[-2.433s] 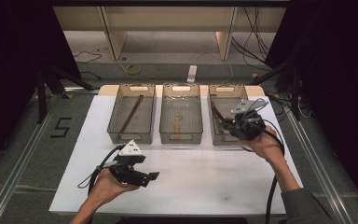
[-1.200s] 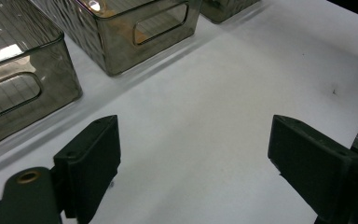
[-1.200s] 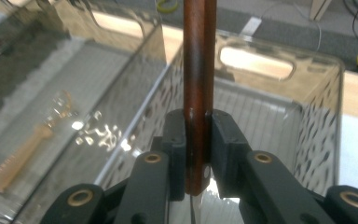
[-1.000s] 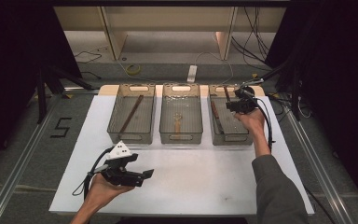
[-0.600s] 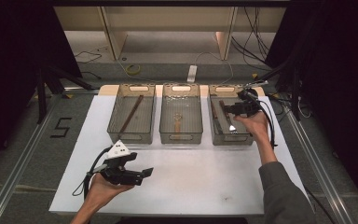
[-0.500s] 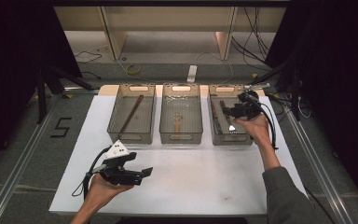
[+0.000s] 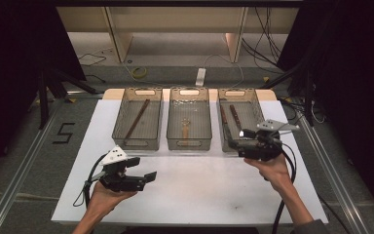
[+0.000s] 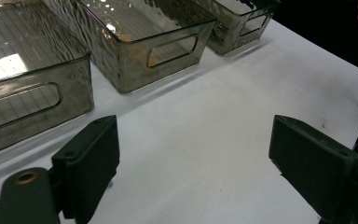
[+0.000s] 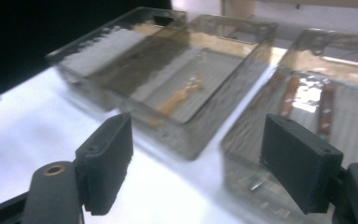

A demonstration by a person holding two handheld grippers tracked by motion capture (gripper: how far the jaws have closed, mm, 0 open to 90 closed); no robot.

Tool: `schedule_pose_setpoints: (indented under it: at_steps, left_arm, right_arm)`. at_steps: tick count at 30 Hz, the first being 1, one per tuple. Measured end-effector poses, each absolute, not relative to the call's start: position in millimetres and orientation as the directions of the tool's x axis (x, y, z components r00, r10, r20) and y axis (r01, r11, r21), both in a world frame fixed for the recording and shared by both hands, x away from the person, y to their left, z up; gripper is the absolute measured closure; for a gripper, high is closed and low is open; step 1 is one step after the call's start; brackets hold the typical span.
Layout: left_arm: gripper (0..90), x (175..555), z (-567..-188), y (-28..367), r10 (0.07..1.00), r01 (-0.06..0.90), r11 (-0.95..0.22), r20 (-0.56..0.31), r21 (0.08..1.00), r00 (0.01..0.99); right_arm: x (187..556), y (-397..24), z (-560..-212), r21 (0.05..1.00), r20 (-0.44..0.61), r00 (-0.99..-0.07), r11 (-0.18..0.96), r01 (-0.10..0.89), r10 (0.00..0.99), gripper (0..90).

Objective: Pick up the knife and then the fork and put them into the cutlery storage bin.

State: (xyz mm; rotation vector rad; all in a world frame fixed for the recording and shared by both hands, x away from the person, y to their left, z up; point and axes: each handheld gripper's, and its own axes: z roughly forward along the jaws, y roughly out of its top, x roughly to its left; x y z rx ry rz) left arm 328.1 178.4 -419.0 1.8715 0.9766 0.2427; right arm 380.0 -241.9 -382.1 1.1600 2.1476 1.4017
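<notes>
Left gripper point(image 7: 148, 176) held low over the white table point(image 7: 199, 190) near the front edge, jaws released, nothing between them; right gripper point(image 7: 233, 142) at the near end of the right bin point(image 7: 259, 109), jaws just been opening, now wide and empty; two brown sticks point(image 7: 229, 117) lie side by side in that bin; middle bin point(image 7: 189, 92) holds a small wooden piece point(image 7: 186, 130); left bin point(image 7: 139, 92) holds one long dark stick point(image 7: 137, 119).
</notes>
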Motion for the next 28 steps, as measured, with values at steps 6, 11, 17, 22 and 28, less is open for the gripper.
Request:
schedule_pose_setpoints:
  at_steps: [6,11,17,22,28]
  left_arm:
    - [15.6,328.1,-419.8,180.8,0.721,0.522,-0.203,-0.235,0.828,0.652]
    - [15.6,327.8,-420.2,180.6,0.72,0.523,-0.202,-0.236,0.828,0.653]
    - [15.5,328.3,-420.6,180.4,0.717,0.523,-0.205,-0.237,0.828,0.656]
    - [15.5,328.2,-420.2,180.5,0.717,0.52,-0.204,-0.236,0.829,0.656]
    - [15.5,328.6,-420.5,180.0,0.717,0.52,-0.208,-0.232,0.828,0.657]
  right_arm:
    - [342.8,-245.0,-396.3,0.889,0.184,-0.639,0.151,0.432,0.747,24.8]
    - [323.4,-249.1,-409.4,0.894,0.197,-0.633,0.129,0.43,0.748,23.0]
    - [308.3,-255.0,-418.3,0.903,0.196,-0.639,0.117,0.413,0.744,21.1]
    - [304.7,-255.8,-420.9,0.901,0.194,-0.637,0.122,0.417,0.746,20.8]
    - [305.0,-254.8,-421.9,0.899,0.185,-0.638,0.134,0.418,0.748,20.6]
